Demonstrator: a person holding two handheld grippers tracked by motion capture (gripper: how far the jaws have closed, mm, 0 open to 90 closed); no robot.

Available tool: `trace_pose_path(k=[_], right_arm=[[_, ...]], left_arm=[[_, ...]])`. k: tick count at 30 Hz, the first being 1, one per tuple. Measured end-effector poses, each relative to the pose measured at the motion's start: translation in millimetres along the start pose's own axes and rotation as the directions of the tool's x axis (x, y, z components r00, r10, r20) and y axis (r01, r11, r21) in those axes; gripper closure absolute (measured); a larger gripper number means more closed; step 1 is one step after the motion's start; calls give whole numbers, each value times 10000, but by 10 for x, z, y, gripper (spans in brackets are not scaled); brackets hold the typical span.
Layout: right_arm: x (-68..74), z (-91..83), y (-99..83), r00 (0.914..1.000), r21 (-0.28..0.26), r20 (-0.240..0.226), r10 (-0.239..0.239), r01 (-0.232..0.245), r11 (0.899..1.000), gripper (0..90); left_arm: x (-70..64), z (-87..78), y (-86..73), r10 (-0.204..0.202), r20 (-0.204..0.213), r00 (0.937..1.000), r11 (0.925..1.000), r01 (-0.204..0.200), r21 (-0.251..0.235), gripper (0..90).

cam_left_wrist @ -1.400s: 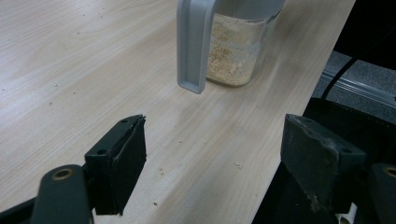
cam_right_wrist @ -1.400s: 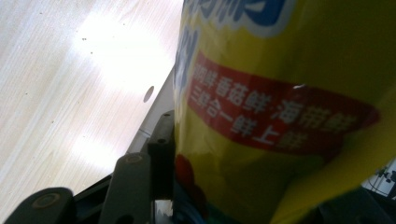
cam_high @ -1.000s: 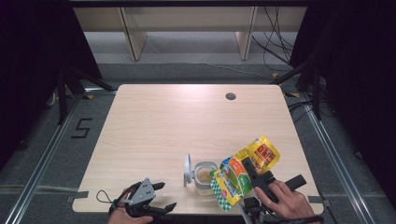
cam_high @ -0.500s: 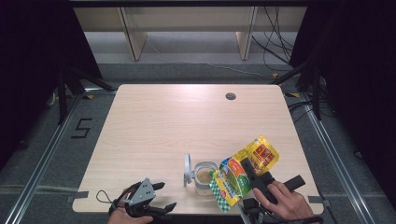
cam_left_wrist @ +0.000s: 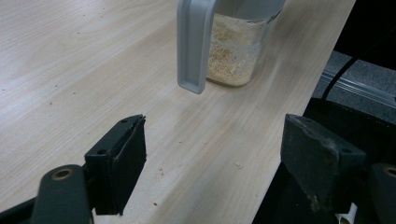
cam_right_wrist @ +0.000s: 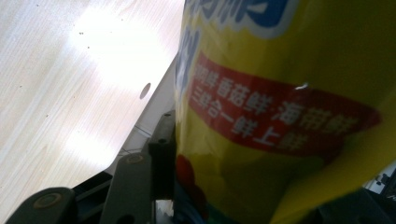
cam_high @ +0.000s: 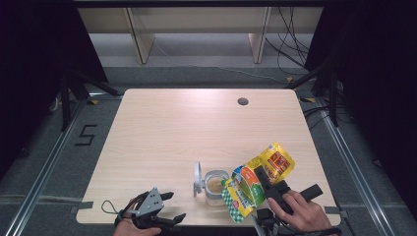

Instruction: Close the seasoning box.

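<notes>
Pale wood fills the middle of the high view: your table [cam_high: 196, 132] stands on a dark grey floor with black curtains at both sides, a light shelf unit [cam_high: 196, 29] behind it and a small round hole [cam_high: 243, 102] near its far edge. Close to the near edge stands a clear jar [cam_high: 215, 187] with tan powder in it, its grey lid [cam_high: 197, 178] flipped up at its left. Your right gripper [cam_high: 263, 179] holds a yellow and green pouch [cam_high: 255, 179] tilted, its lower end touching the jar's right rim and its upper end pointing away to the right. Your left gripper [cam_high: 169, 206] lies low at the near left corner, well apart from the jar, with your hand [cam_high: 130, 227] at the bottom edge. From the left gripper view, your two black jaws stand spread wide with nothing between them but bare wood dotted with a few crumbs; the jar [cam_left_wrist: 236, 51] sits ahead and the grey lid [cam_left_wrist: 194, 44] hangs down in front of it. From the right gripper view, the pouch [cam_right_wrist: 289, 102] crowds the lens, yellow with a red band of white characters, and your jaws pinch it, one pad [cam_right_wrist: 163, 154] pressed against its left face, while the table [cam_right_wrist: 70, 79] slants away at the left.
</notes>
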State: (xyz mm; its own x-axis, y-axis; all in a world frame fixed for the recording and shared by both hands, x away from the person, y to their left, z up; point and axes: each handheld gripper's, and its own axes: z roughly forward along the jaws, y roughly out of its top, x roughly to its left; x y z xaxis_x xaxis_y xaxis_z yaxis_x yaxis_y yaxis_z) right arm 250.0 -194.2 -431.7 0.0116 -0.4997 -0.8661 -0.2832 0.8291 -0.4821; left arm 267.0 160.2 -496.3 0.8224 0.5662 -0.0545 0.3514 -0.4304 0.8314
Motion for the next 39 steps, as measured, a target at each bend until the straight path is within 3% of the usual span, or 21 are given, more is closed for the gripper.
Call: trace_pose_path(k=[27, 35, 39], right_arm=[[-15, 0, -13, 10000, -38, 23, -93, 93, 9999, 555], [-11, -8, -20, 10000, 17, 54, -9, 9, 10000, 556], [-11, -8, -19, 10000, 7, 33, -23, 23, 10000, 560]], left_arm=[[10, -10, 2, 132, -80, 9999, 9998, -131, 116, 220], [-1, -4, 1, -19, -13, 10000, 10000, 19, -8, 221], [11, -10, 2, 116, -79, 9999, 9999, -115, 102, 220]])
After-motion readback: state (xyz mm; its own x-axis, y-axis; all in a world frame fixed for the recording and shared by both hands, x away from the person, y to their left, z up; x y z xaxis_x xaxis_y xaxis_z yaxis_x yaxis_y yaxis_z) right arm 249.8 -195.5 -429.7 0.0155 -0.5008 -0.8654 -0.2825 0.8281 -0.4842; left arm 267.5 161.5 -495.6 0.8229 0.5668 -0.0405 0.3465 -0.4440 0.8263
